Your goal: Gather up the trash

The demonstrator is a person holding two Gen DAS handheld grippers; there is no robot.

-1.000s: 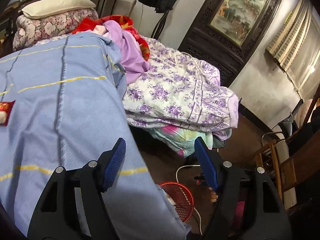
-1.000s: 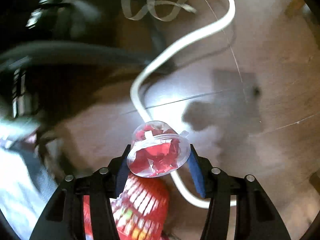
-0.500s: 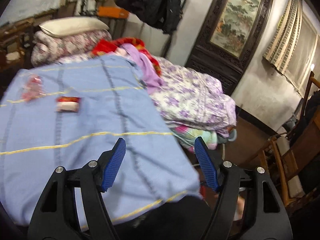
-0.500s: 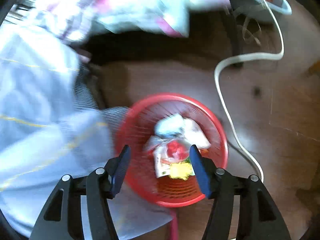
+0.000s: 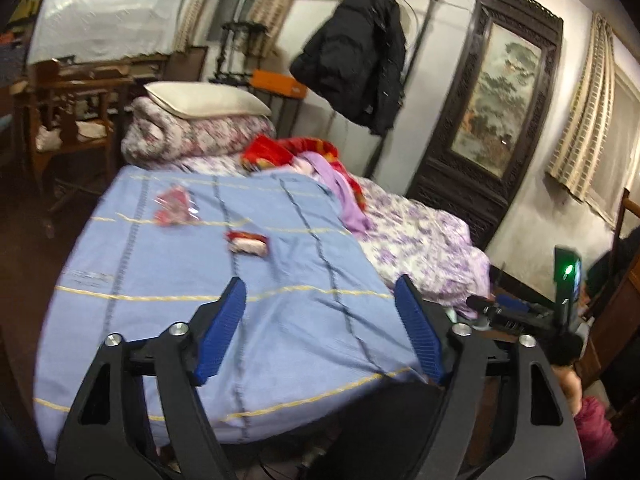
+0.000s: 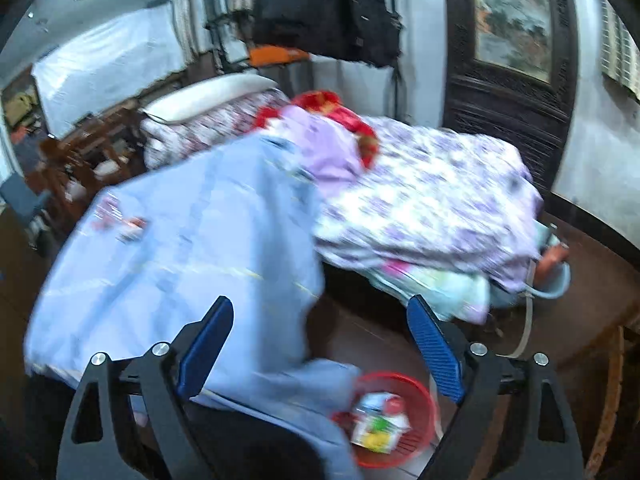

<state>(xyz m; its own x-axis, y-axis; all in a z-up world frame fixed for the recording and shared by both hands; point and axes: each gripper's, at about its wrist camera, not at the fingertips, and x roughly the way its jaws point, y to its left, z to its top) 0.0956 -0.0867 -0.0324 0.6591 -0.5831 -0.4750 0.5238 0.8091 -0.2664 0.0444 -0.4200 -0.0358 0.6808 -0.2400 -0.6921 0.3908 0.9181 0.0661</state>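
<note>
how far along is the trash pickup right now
Partly done. The red basket on the floor already holds several wrappers. Nothing is in hand: the left gripper and right gripper both have open, empty jaws. Still left on the blue bedspread: a crinkled clear wrapper and a small red packet.

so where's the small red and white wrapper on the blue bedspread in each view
Left wrist: the wrapper lies mid-picture on the blue bedspread, beyond the open left gripper.
Right wrist: it shows blurred at far left, past the open right gripper.
Shared landmark: the black coat hanging behind the bed.
</note>
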